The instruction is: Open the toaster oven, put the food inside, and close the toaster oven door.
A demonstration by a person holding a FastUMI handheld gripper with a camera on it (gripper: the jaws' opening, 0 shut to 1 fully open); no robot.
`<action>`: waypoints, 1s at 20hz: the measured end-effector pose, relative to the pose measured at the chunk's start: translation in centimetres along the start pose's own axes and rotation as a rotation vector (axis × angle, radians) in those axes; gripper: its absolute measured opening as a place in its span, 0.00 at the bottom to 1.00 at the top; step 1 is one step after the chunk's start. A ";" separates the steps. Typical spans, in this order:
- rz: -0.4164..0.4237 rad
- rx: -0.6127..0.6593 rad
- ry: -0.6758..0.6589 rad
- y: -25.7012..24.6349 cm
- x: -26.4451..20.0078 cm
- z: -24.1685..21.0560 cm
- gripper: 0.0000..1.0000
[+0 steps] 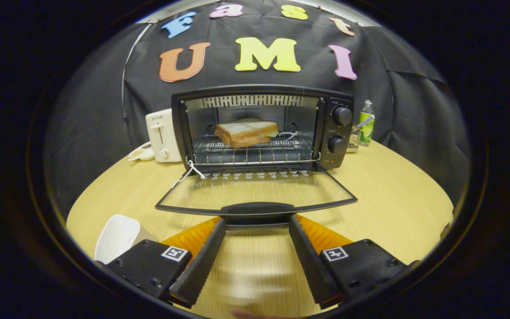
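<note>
White toaster point(163, 135), green-labelled bottle point(366, 123), white scoop-like container point(117, 237), wooden table point(396, 199).

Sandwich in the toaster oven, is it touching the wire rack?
Touching. The gripper view shows the sandwich lying flat on the wire rack inside the toaster oven, no gap beneath it. The gripper is open at the door handle.

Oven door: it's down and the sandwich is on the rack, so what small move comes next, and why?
Probably lift the door by its handle to swing it shut. The sandwich already lies on the rack inside the oven, and the open gripper has its fingertips flanking the handle, so only closing seems left.
</note>
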State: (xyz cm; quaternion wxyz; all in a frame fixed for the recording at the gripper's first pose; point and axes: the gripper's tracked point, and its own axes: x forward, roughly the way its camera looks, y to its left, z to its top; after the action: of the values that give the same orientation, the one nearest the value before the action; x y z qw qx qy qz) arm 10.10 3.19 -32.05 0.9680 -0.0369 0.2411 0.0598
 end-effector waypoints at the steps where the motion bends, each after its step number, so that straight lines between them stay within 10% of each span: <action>1: -0.001 -0.001 0.002 0.0 0.0 0.0 0.95; 20: -0.041 -0.113 -0.341 0.3 -1.5 8.1 0.95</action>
State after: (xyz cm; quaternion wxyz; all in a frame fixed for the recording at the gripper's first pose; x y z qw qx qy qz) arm 12.51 4.10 -24.20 0.9922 -0.0855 0.0691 0.0588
